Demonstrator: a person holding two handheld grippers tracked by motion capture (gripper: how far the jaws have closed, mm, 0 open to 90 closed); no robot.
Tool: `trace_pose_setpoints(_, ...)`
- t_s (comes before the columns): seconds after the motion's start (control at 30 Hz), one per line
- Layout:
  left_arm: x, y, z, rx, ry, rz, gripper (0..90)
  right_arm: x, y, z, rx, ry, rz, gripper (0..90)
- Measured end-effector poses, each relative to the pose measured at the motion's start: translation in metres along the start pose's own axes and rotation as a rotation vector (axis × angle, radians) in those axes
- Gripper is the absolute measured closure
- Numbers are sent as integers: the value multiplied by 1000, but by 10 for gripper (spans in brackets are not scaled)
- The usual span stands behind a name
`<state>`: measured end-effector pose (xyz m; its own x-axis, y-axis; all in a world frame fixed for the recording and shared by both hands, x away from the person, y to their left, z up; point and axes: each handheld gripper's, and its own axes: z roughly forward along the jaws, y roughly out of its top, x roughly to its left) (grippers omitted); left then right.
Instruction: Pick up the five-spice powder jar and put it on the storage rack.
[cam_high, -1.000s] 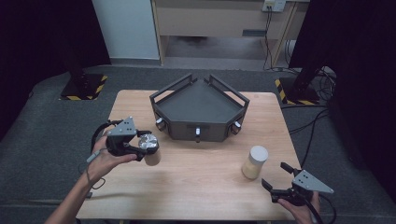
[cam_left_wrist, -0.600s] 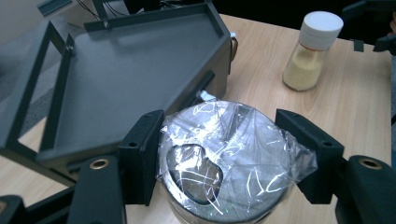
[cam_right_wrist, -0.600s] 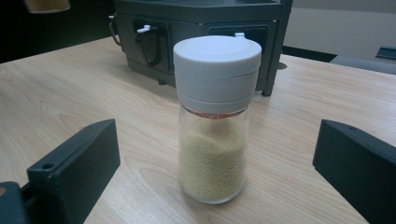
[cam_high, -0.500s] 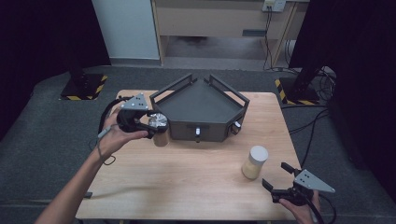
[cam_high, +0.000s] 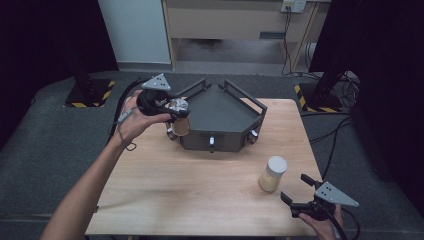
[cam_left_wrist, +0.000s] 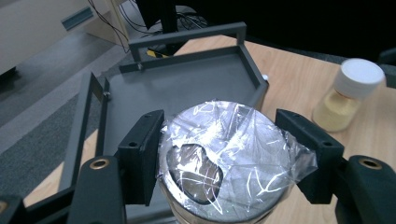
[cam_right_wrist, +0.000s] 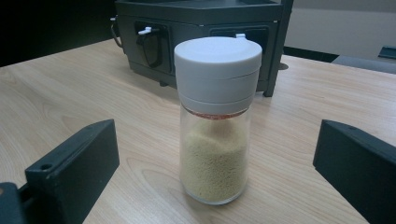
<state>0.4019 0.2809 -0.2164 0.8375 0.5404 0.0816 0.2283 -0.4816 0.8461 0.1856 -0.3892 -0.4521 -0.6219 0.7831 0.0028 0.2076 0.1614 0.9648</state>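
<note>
My left gripper (cam_high: 176, 111) (cam_left_wrist: 219, 158) is shut on a jar (cam_high: 179, 120) whose top is wrapped in clear film (cam_left_wrist: 229, 154). It holds the jar in the air at the left corner of a dark grey tray-like box (cam_high: 220, 107) (cam_left_wrist: 187, 88). A second jar (cam_high: 273, 174) (cam_right_wrist: 215, 121) with a white lid and yellow grains stands upright on the wooden table (cam_high: 200, 190). Near the table's front right corner, my right gripper (cam_high: 296, 192) (cam_right_wrist: 210, 172) is open, and this jar stands just ahead of its jaws without touching them.
The grey box has raised rails along its edges and small knobs (cam_high: 211, 142) on its front face. Beyond the table are a grey floor, cables (cam_high: 330, 135) at the right and a cabinet (cam_high: 230, 20) at the back.
My left gripper has carried the film-topped jar up and away from the table's left side to the box's left corner. The right gripper and the white-lidded jar have stayed put.
</note>
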Motion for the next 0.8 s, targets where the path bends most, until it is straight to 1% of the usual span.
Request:
trace_pose_setpoints(0.13, 7, 9, 14, 11, 22, -8, 339, 0, 0, 0, 0, 2, 1, 9)
trace_pose_setpoints(0.23, 12, 12, 27, 9, 44, -25, 339, -1, 0, 0, -1, 2, 0, 10)
trace_pose_setpoints(0.37, 20, 8, 44, -10, 69, -65, 339, -1, -1, 0, -1, 4, 2, 10)
trace_pose_setpoints(0.5, 25, 4, 61, -1, 101, -83, 339, -1, -1, 0, -1, 5, 0, 10)
trace_pose_setpoints(0.63, 29, 1, 74, 2, 121, -102, 339, -1, -1, 0, 0, 6, -2, 11)
trace_pose_setpoints(0.73, 33, -2, 82, 2, 116, -118, 339, -1, -1, 1, 1, 5, 2, 11)
trace_pose_setpoints(0.8, 34, -2, 85, 4, 119, -122, 340, -1, -1, 0, 1, 4, 5, 10)
